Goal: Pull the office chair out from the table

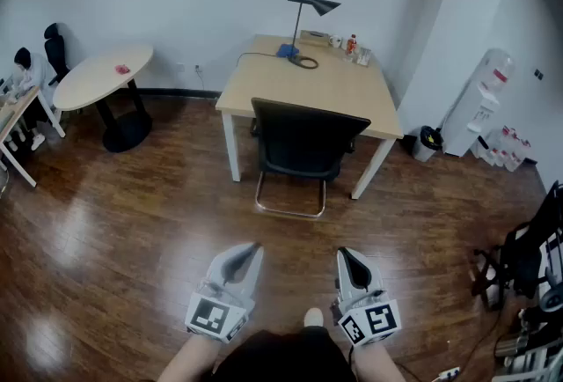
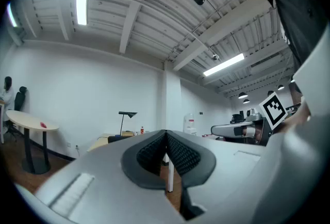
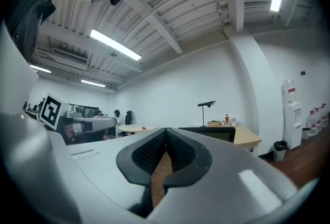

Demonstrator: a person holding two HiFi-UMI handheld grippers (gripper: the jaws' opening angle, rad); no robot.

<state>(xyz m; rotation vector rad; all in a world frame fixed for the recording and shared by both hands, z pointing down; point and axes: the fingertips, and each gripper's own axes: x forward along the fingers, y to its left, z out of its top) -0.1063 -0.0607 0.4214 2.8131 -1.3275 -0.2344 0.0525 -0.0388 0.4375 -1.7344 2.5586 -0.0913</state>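
The office chair (image 1: 303,147) sits tucked under the table (image 1: 299,90), well apart from the left gripper (image 1: 252,248) and right gripper (image 1: 346,254) (the 2 have their jaws together, empty), so arriving closed would likely shove its backrest, not grip it.

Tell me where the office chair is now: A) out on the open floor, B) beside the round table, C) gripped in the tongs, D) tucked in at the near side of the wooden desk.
D: the office chair stands at the near edge of the wooden desk; the left tongs and right tongs are shut and empty.
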